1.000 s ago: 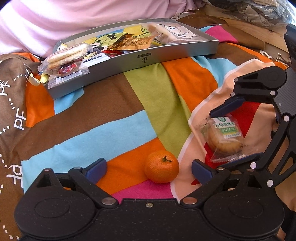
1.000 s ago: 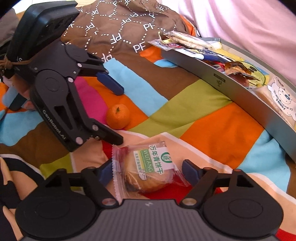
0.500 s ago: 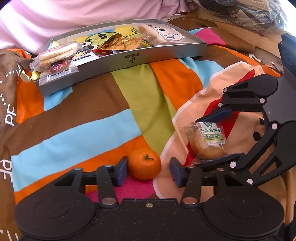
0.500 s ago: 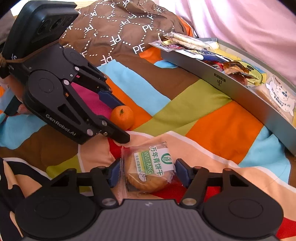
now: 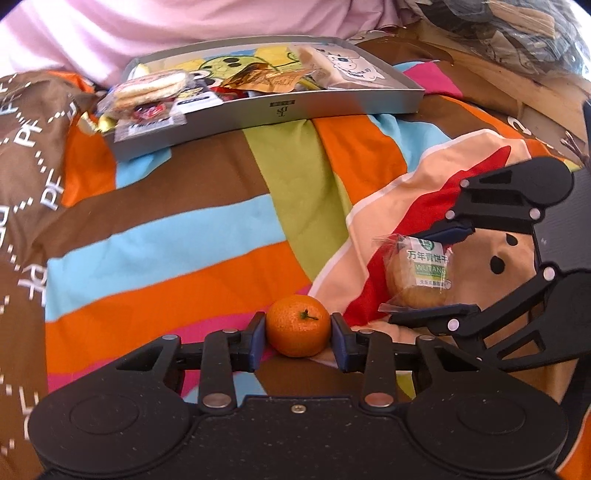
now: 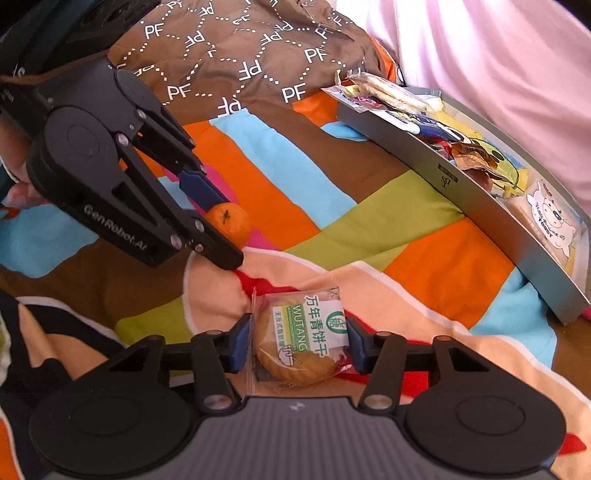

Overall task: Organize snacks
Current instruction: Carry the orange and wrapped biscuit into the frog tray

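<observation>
A small orange mandarin (image 5: 298,325) sits between the blue pads of my left gripper (image 5: 298,338), which is shut on it; the right wrist view shows the same mandarin (image 6: 231,221) partly behind the left gripper's fingers. My right gripper (image 6: 297,345) is shut on a clear-wrapped biscuit packet (image 6: 301,341) with a green and white label. From the left wrist view that packet (image 5: 419,275) shows at the right, clamped in the right gripper (image 5: 439,271). A shallow grey snack tray (image 5: 332,105) lies further back on the striped blanket, holding several wrapped snacks.
The colourful striped blanket (image 5: 177,236) covers the whole surface. A brown "PF" patterned cloth (image 6: 236,48) lies left of the tray (image 6: 476,195). A person in a pink garment (image 5: 147,33) sits behind the tray. A wooden edge (image 5: 491,77) runs at the far right.
Both grippers have closed: the left one moved onto the mandarin and pinched it, the right one tightened on the biscuit packet. Both items now look lifted slightly.
</observation>
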The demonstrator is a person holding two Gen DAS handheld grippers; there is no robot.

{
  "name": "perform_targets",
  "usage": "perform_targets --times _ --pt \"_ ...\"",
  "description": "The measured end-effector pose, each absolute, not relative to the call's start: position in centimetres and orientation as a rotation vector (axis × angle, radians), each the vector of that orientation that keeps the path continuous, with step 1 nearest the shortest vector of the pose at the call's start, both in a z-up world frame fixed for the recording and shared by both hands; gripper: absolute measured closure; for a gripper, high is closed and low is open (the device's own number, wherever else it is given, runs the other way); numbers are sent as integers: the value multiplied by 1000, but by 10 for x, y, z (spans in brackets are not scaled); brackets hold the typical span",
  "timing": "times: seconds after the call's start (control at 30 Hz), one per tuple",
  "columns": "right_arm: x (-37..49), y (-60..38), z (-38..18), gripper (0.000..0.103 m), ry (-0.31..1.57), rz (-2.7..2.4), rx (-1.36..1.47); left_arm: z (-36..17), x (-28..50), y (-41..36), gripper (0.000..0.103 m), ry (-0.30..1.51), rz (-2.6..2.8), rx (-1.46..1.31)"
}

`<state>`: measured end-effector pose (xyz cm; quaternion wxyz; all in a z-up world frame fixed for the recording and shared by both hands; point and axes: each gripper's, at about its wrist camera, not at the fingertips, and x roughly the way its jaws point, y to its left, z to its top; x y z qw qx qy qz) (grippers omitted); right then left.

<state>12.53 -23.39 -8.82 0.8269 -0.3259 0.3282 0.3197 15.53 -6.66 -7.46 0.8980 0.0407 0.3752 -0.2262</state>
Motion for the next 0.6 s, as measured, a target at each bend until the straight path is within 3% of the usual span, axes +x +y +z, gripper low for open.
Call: perform_targets --times 0.6 --pt "73 -229 -62 47 695 711 -786 -47 136 -53 65 861 -428 -71"
